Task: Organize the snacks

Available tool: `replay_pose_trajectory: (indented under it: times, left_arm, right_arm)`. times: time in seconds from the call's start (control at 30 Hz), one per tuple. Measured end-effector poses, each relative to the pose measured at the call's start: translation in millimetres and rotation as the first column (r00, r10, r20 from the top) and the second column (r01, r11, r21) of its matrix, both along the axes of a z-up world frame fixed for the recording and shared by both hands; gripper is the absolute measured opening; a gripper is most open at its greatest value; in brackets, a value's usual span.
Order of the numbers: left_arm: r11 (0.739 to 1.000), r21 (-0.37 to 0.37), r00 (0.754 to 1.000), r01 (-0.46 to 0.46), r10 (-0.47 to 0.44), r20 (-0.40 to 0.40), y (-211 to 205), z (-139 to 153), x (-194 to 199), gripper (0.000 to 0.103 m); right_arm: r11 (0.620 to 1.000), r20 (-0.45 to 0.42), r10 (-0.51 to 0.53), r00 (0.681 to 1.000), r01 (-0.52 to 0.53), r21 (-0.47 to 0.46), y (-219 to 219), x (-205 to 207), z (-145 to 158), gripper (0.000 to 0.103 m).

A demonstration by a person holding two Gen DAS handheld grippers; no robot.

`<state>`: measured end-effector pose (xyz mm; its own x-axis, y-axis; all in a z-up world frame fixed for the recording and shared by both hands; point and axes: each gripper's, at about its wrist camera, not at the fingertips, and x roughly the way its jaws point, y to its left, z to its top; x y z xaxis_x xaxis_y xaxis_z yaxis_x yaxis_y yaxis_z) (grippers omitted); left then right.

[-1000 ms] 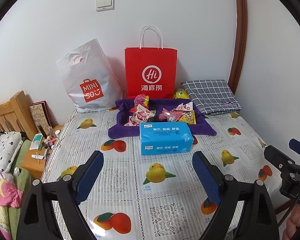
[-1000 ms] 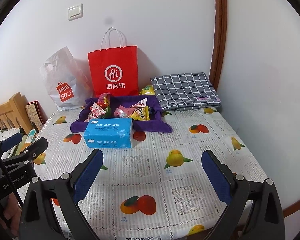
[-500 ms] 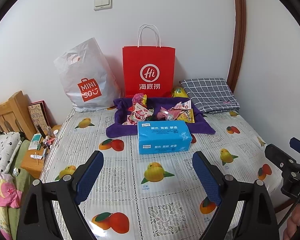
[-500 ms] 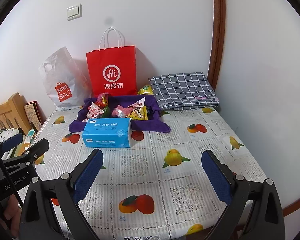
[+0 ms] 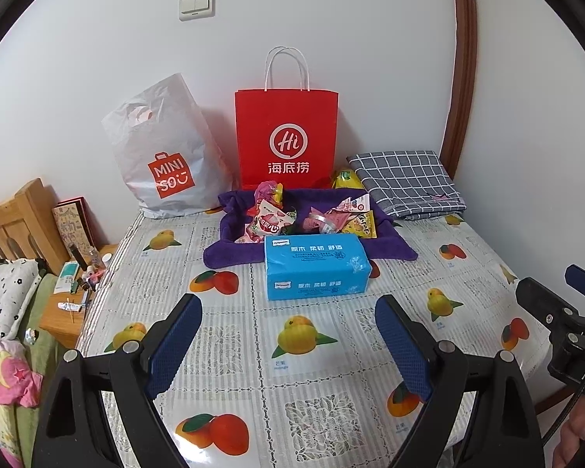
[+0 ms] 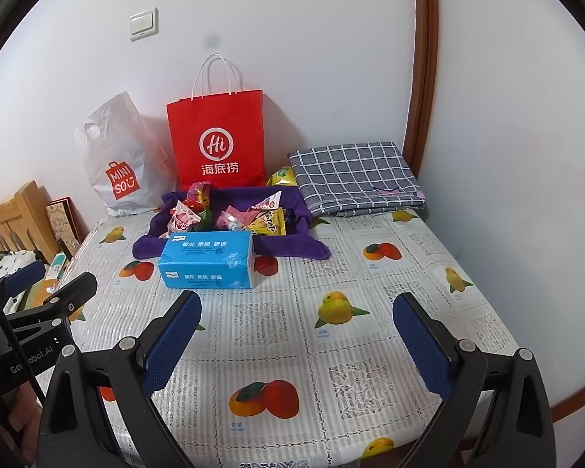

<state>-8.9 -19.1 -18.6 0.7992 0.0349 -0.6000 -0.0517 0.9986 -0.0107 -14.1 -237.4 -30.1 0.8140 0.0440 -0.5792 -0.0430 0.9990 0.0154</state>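
Note:
Several snack packets [image 5: 269, 224] [image 6: 267, 222] lie heaped in a purple cloth tray [image 5: 230, 249] [image 6: 292, 247] at the back of a fruit-print table [image 5: 253, 351] [image 6: 370, 312]. A blue tissue pack [image 5: 316, 267] [image 6: 206, 259] rests just in front of the tray. A yellow packet [image 5: 345, 179] [image 6: 282, 175] lies behind the tray. My left gripper [image 5: 288, 335] hovers open over the table's near part, well short of the tissue pack, nothing between its fingers. My right gripper [image 6: 296, 331] is open and empty too, to the right of the left one.
A red paper bag [image 5: 286, 136] [image 6: 218, 140] and a white Miniso plastic bag [image 5: 163, 152] [image 6: 117, 160] lean on the back wall. A folded grey checked cloth [image 5: 405, 179] [image 6: 355, 175] sits back right. A cluttered wooden stand [image 5: 70, 296] and bedding are off the table's left edge.
Both views have shifted only slightly; the objects on the table have not moved and both grippers stay open.

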Motion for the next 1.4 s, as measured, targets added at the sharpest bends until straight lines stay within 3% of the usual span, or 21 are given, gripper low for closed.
replay_pose_trajectory:
  times: [1.4]
  left_arm:
    - [1.0, 0.001, 1.0, 0.006, -0.006, 0.008, -0.6, 1.4, -3.5, 0.09]
  right_arm:
    - [1.0, 0.005, 0.001, 1.0, -0.001, 0.003, -0.8, -2.4, 1.5, 0.098]
